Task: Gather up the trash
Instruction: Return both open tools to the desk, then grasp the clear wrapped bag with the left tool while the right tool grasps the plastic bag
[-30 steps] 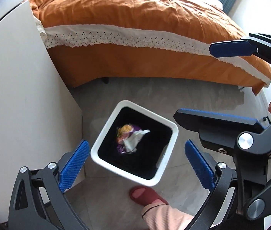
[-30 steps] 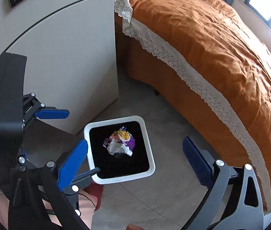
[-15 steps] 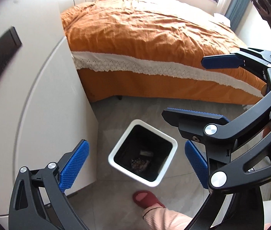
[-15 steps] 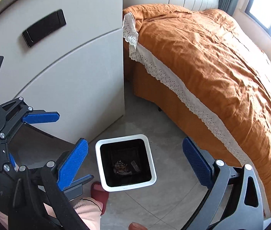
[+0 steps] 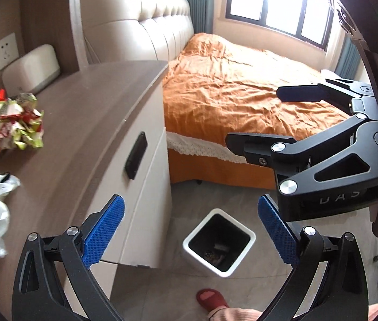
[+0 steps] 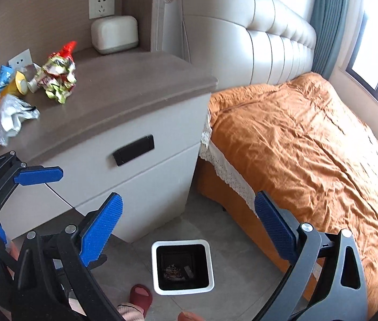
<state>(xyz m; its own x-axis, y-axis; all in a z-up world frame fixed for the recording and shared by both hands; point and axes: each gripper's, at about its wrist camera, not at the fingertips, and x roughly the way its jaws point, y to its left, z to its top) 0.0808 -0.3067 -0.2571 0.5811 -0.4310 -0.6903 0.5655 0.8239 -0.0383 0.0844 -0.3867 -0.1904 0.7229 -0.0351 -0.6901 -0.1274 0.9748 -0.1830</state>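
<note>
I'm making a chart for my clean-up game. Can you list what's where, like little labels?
left gripper: open, holding nothing
right gripper: open, holding nothing
bin: on the floor beside the bed, some trash at its bottom
nightstand: crumpled wrappers and a white plastic bag on top
tissue box: at the back, by the wall

One white bin (image 6: pixel 182 267) on the floor, one red slipper (image 6: pixel 141 296), two wall sockets (image 6: pixel 101 5), about five crumpled wrappers (image 6: pixel 59 76) on the counter (image 6: pixel 124 91), two grippers (image 6: pixel 187 223).
</note>
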